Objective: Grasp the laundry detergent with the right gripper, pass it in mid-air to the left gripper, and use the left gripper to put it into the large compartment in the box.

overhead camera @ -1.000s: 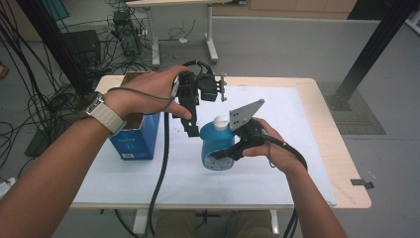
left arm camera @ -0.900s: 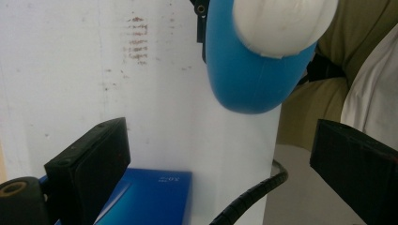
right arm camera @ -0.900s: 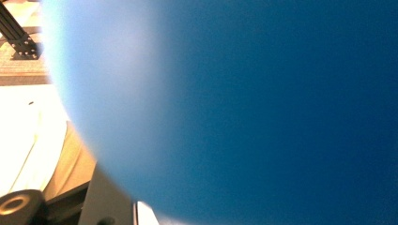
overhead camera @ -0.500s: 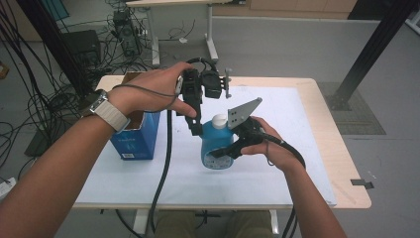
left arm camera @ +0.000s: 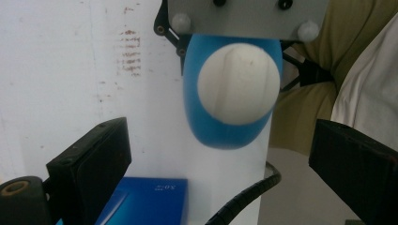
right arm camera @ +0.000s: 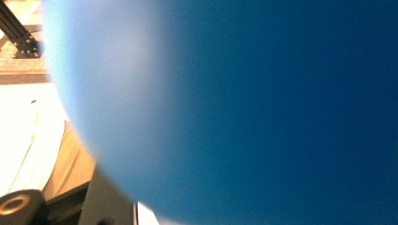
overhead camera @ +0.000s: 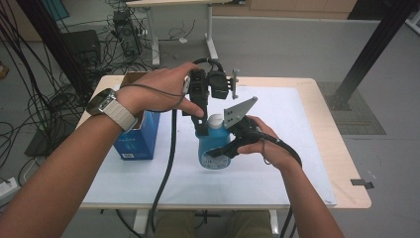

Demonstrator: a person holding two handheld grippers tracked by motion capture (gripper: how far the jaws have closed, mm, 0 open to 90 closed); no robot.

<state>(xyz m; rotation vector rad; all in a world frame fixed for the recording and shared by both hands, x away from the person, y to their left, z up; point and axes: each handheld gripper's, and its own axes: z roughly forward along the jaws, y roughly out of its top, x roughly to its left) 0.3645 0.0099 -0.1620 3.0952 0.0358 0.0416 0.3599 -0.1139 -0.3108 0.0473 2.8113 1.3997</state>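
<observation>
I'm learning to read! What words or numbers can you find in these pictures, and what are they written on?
"50%": that is my best guess at the small, upside-down white print on the blue box in the left gripper view; it is too blurry to be sure.
The box's label in the high view: too small to read.
The label on the blue bottle: too blurred to read.
</observation>
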